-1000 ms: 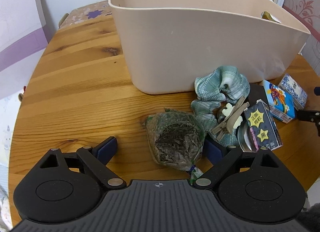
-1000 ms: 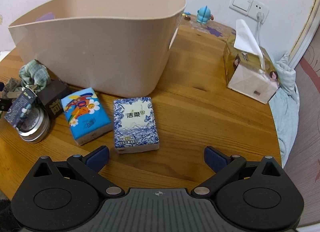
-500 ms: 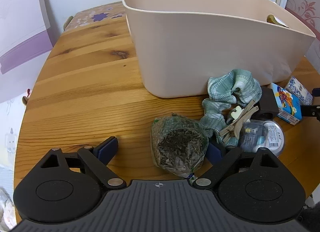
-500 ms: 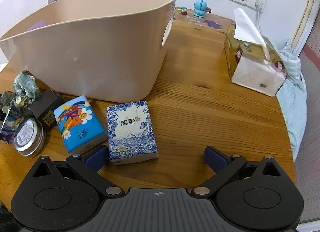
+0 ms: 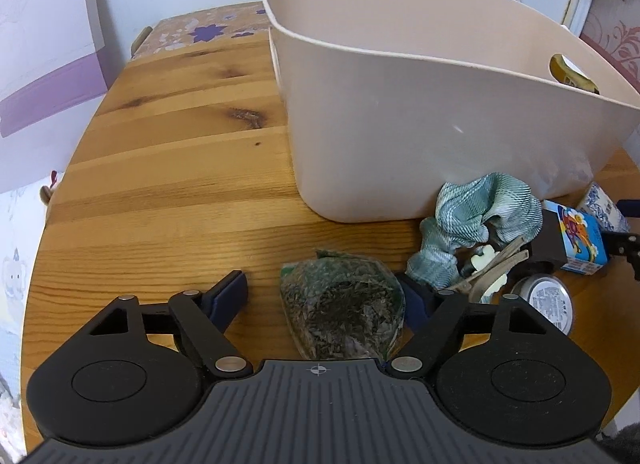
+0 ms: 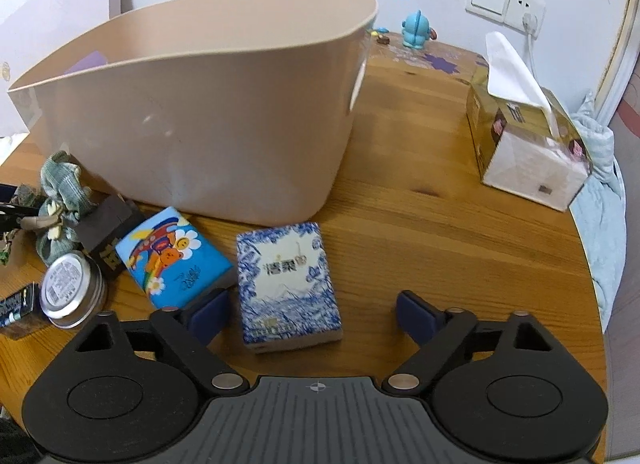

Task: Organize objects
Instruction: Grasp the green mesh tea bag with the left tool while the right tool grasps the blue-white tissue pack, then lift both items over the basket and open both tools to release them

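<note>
Both claws had just been closing yet stood spread, the left gripper (image 5: pixel 324 296) around a soft, crushable tea bag (image 5: pixel 341 310), the right gripper (image 6: pixel 310 310) around a light, squashy tissue pack (image 6: pixel 286 280), best pinched across its long sides.

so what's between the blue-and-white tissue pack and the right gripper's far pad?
Bare wooden table, per the right wrist view. The blue-and-white tissue pack sits nearer the near pad; the right gripper, jaws just closing, isn't pressing it yet.

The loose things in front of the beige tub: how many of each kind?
Pocket tissue packs: 2, cartoon pack and blue-and-white pack
Round tins: 1
Dark boxes: 2
Bags of dried leaves: 1
Green cloths: 1
Clips: 1
Total: 8
</note>
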`<control>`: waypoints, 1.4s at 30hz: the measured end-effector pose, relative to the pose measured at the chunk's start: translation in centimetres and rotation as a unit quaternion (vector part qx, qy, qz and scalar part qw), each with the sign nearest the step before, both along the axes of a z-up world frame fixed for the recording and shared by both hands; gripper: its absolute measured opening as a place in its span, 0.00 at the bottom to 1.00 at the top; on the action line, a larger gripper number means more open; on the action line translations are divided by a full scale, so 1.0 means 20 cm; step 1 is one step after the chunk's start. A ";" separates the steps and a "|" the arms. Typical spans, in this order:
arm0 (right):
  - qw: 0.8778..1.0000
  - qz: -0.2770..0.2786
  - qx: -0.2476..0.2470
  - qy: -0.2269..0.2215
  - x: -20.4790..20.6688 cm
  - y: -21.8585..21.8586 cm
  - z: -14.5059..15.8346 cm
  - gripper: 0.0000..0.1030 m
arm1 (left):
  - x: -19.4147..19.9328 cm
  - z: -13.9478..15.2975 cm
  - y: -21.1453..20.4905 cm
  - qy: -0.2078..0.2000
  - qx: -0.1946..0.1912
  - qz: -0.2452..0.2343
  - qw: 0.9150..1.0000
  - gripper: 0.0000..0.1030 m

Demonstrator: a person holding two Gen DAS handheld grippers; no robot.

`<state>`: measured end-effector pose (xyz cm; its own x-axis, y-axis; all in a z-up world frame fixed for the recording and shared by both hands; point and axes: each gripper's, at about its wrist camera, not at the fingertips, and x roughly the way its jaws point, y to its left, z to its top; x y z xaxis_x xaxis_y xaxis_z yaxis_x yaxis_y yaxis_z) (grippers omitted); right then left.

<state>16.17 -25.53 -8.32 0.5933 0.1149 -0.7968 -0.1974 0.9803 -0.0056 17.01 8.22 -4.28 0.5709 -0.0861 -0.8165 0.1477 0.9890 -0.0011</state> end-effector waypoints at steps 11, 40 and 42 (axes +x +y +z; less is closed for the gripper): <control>1.000 -0.003 0.007 -0.012 0.01 0.00 0.03 0.42 | -0.02 0.01 0.00 -0.001 0.003 0.004 1.000 0.57; 0.992 -0.008 0.019 -0.123 -0.22 -0.05 0.42 0.42 | -0.22 0.49 -0.11 -0.119 -0.036 -0.037 0.992 0.56; 0.991 -0.006 0.019 -0.131 -0.21 -0.04 0.45 0.42 | -0.21 0.52 -0.12 -0.127 -0.036 -0.037 0.991 0.56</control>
